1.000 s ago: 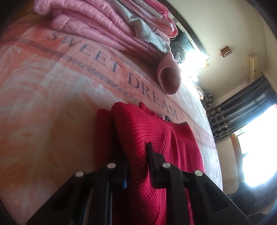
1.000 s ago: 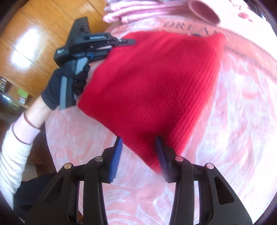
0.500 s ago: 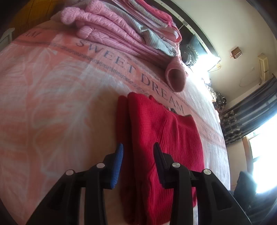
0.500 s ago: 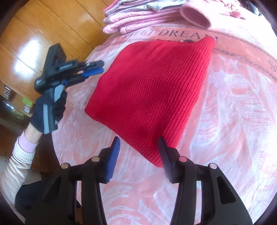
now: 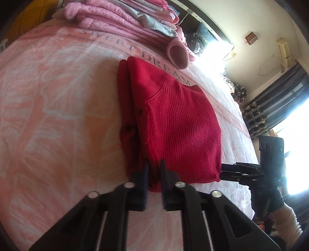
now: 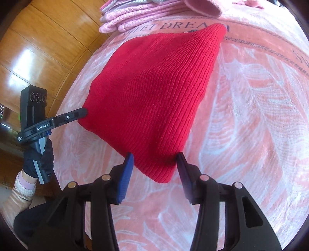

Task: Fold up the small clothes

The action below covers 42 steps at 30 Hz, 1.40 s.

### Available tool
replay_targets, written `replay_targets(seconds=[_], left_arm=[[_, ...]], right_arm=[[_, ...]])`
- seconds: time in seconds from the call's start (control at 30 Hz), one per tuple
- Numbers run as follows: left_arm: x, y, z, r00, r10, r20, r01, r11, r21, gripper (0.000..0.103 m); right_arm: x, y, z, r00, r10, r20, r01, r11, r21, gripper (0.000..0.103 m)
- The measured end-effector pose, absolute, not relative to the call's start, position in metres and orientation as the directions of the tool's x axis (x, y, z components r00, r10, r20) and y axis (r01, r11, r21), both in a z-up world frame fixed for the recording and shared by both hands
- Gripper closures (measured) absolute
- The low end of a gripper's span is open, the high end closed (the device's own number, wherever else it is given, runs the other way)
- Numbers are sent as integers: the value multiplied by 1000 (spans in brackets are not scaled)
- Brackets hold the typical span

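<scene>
Left gripper (image 5: 154, 174) pinches near corner of folded red sweater (image 5: 173, 123) on pink blanket (image 5: 58, 96); right gripper (image 6: 154, 170) spread wide around another corner. Pink clothes stack (image 5: 125, 17) far, unobstructed.

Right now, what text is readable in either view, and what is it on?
"SWEET DREAM": woven into the pink blanket, partly covered by the red sweater.
"GenRobot.AI": on the left gripper, seen from the right wrist.
Small white print on its handle end: too small to read.
Letters at the blanket's right edge: cut off, unreadable.
</scene>
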<state>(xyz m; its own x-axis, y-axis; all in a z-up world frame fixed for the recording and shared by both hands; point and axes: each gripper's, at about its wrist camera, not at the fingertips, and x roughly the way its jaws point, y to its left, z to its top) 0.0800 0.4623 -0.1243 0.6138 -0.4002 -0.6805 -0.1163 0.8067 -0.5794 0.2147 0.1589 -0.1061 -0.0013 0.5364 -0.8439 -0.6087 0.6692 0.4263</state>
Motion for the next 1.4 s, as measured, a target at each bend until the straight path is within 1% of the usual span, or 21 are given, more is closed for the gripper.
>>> replay_targets(seconds=[0.07, 0.2, 0.33, 0.43, 0.47, 0.5, 0.53, 0.63, 0.67, 0.73, 0.77, 0.9, 1.0, 1.07, 1.13, 1.27, 1.4], left_arm=[[76, 465, -121, 619, -393, -680, -113, 812, -573, 99], [72, 475, -127, 601, -356, -715, -135, 837, -530, 99], [78, 481, -155, 568, -411, -713, -159, 795, -585, 99], [78, 489, -156, 569, -456, -684, -166, 751, -639, 99], [78, 492, -154, 569, -466, -678, -173, 738, -652, 96], [77, 494, -151, 574, -468, -672, -179, 729, -660, 90], [75, 497, -147, 584, -470, -662, -182, 719, -671, 88], [79, 504, -131, 614, -450, -649, -187, 716, -673, 88], [83, 506, -126, 622, -448, -642, -185, 713, -676, 86], [94, 509, -119, 639, -435, -634, -193, 707, -680, 74], [101, 509, -118, 640, -437, -632, -192, 705, -683, 65], [130, 507, -120, 635, -445, -631, -202, 693, -692, 65], [151, 508, -129, 611, -444, -655, -228, 694, -683, 65], [158, 512, -134, 602, -407, -687, -267, 708, -653, 65], [162, 517, -139, 600, -404, -690, -280, 702, -655, 65], [171, 524, -157, 595, -501, -629, -267, 615, -742, 65], [184, 528, -172, 599, -556, -576, -262, 544, -797, 63]], right_arm=[[214, 160, -108, -3, 532, -847, -610, 670, 423, 55], [212, 156, -113, -15, 524, -851, -605, 673, 425, 54], [211, 157, -118, -24, 512, -858, -608, 674, 419, 52], [211, 158, -118, -26, 512, -858, -608, 674, 420, 52], [211, 158, -117, -27, 514, -857, -607, 673, 423, 52], [211, 159, -115, -27, 518, -855, -606, 672, 426, 52], [212, 158, -113, -25, 523, -852, -605, 671, 429, 52], [217, 153, -105, -19, 551, -834, -588, 669, 455, 51], [219, 151, -101, -15, 563, -826, -579, 668, 466, 51], [225, 146, -95, -2, 582, -813, -566, 670, 481, 51], [228, 144, -92, 6, 589, -808, -560, 672, 485, 51], [238, 134, -92, 17, 609, -793, -527, 679, 511, 49], [244, 126, -98, 17, 614, -789, -500, 688, 525, 49], [247, 123, -99, 16, 616, -788, -484, 694, 533, 49], [247, 119, -101, 14, 619, -785, -473, 696, 540, 49], [245, 115, -100, 19, 622, -783, -472, 696, 541, 49], [247, 115, -97, 23, 633, -774, -473, 689, 549, 49]])
